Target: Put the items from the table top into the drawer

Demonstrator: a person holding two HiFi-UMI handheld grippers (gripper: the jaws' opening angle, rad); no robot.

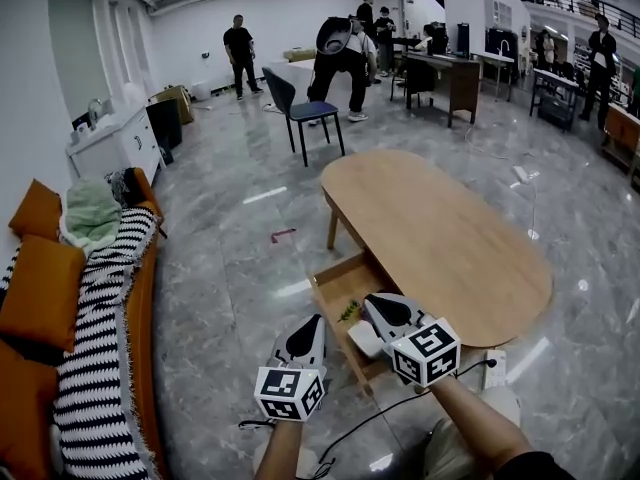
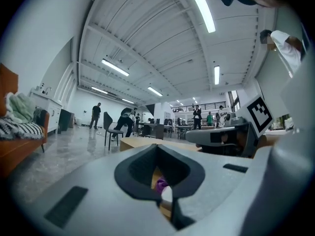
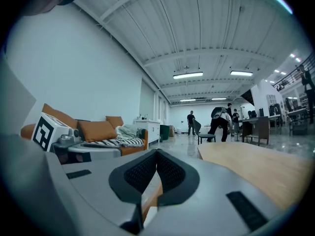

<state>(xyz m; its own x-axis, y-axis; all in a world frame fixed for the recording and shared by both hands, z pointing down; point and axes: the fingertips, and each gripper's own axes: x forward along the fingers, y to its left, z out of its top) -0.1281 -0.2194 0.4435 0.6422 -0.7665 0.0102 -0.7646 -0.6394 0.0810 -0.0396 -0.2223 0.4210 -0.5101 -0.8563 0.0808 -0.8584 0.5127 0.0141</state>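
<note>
The oval wooden table (image 1: 440,238) has a bare top. Its drawer (image 1: 335,288) stands pulled out at the near left side, with a small green item (image 1: 348,311) and a white item (image 1: 365,340) inside. My left gripper (image 1: 317,321) hovers just left of the drawer, shut and empty. My right gripper (image 1: 371,302) hangs over the drawer's near end, also shut with nothing in it. In the left gripper view the shut jaws (image 2: 157,146) frame a purple item (image 2: 161,184) and a white one behind them. The right gripper view shows its shut jaws (image 3: 157,154) beside the table top (image 3: 256,163).
A sofa (image 1: 90,328) with orange cushions and a striped blanket runs along the left. A blue chair (image 1: 305,108) stands beyond the table, and several people and desks are at the back. A white power strip (image 1: 494,364) and its cable lie on the floor by the table.
</note>
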